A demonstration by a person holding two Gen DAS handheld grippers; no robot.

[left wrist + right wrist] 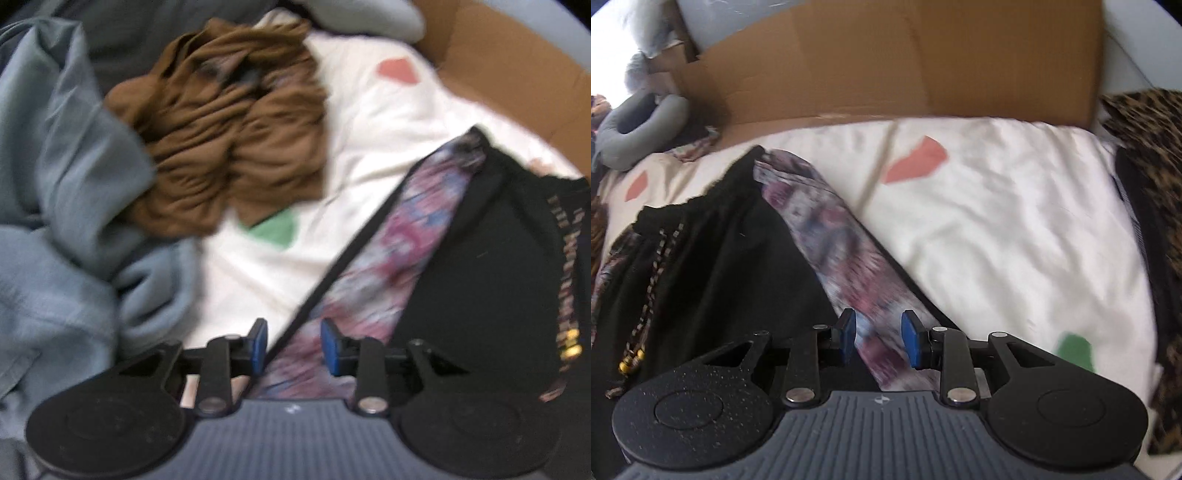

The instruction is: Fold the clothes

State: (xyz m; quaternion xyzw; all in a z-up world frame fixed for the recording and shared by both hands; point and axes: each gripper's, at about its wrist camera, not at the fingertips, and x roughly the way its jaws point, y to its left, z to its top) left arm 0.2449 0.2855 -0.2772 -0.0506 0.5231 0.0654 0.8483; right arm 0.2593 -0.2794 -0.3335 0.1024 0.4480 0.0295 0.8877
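A black garment (480, 258) with a pink, purple and blue patterned band (399, 236) lies spread on a white sheet (369, 129). My left gripper (293, 345) hovers over the band's black hem, which runs straight between the blue pads. The pads stand apart and do not press the cloth. In the right wrist view the same patterned band (831, 240) passes under my right gripper (878, 339), whose jaws also stand apart. The black part (720, 266) lies to its left with a beaded cord (650, 280).
A crumpled brown garment (229, 140) and a blue-grey garment (55, 184) lie left of the sheet. A cardboard sheet (886, 66) stands at the back. Leopard-print fabric (1145, 147) borders the right side. A grey neck pillow (639, 125) lies at the far left.
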